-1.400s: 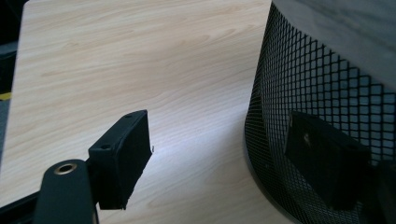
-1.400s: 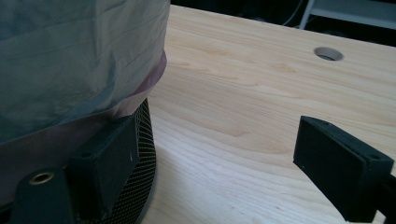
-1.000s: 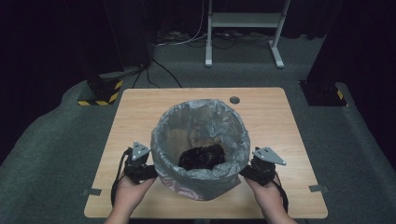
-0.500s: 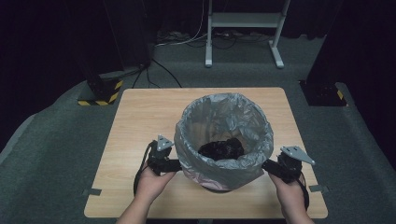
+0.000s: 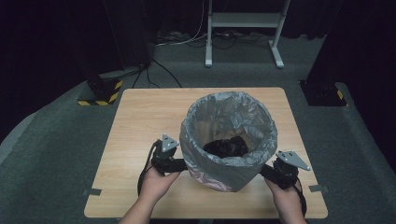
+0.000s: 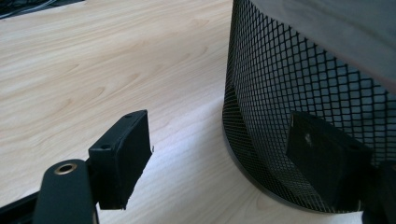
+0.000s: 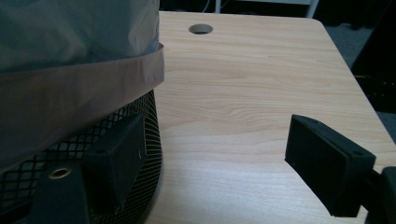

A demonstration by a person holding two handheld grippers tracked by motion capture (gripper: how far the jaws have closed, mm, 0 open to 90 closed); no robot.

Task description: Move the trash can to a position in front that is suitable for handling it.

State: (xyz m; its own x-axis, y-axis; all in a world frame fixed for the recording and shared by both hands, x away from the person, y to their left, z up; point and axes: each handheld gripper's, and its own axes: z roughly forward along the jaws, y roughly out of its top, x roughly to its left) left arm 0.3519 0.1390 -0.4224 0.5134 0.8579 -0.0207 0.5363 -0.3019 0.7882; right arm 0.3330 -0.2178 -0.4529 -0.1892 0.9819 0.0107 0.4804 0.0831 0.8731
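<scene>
Black mesh makes up our bin (image 5: 227,175), which stands on the counter (image 5: 140,116) near us with a grey bag (image 5: 229,121) inside. We hold the left gripper (image 5: 180,164) and right gripper (image 5: 268,171) against its sides. Both have their fingers (image 6: 122,156) wide apart.

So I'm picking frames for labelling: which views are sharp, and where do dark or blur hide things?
High view: table evenly lit, surroundings nearly black, contents of the lined bin just a dark lump. Left gripper view: mesh crisp, the near left gripper soft. Right gripper view: wood grain clear, bag and right gripper blurred.
</scene>
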